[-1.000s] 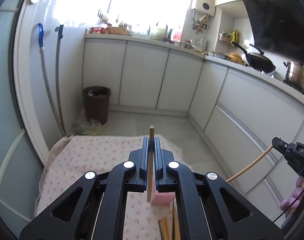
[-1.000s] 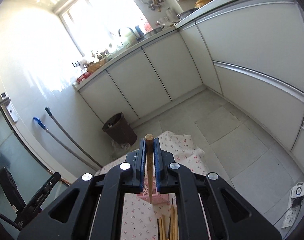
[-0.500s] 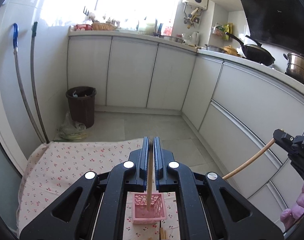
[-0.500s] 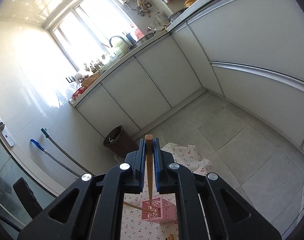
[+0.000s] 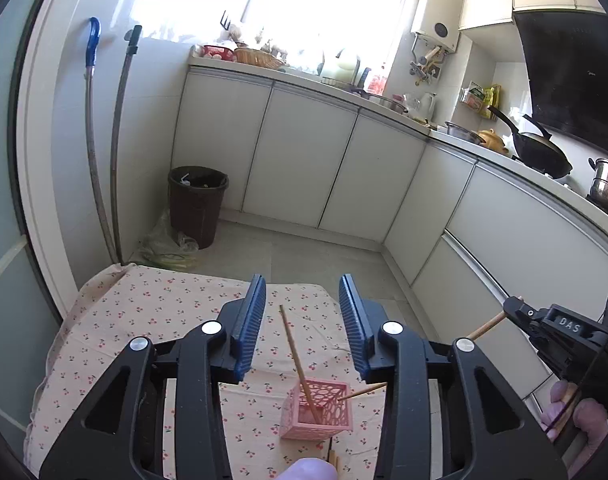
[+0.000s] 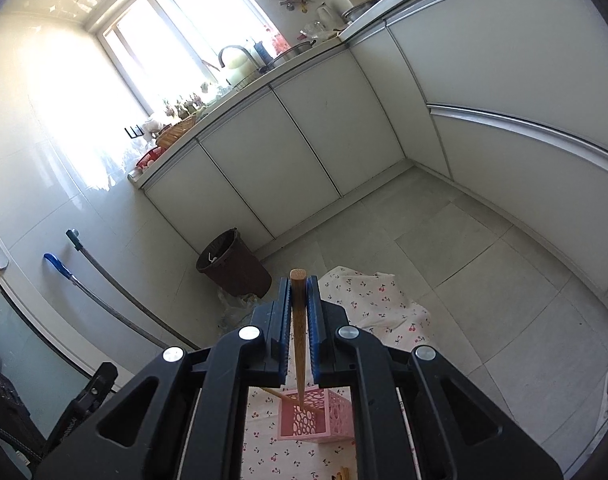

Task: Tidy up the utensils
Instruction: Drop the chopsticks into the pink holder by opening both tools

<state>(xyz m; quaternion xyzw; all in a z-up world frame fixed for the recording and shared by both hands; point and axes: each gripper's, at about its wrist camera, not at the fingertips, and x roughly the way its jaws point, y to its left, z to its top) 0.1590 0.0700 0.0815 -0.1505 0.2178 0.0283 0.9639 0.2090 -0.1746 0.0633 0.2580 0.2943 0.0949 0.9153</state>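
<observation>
A pink perforated holder [image 5: 318,410] stands on the cherry-print cloth [image 5: 144,320]. One wooden chopstick [image 5: 296,360] leans inside it. My left gripper [image 5: 300,308] is open and empty above the holder. My right gripper [image 6: 299,304] is shut on a second chopstick [image 6: 299,328], whose tip points down into the holder [image 6: 316,416]. In the left wrist view that chopstick [image 5: 362,391] enters the holder from the right, and the right gripper's body [image 5: 552,328] shows at the right edge. The first chopstick [image 6: 282,397] also shows in the right wrist view.
More chopsticks [image 5: 333,456] lie on the cloth just below the holder. A brown waste bin [image 5: 198,204] stands on the floor beyond the table by white cabinets [image 5: 304,160]. Two mop handles [image 5: 104,140] lean on the wall at left.
My left gripper has opened and let go of its chopstick, which now leans in the pink holder. My right gripper has brought its chopstick tip down over the holder.
</observation>
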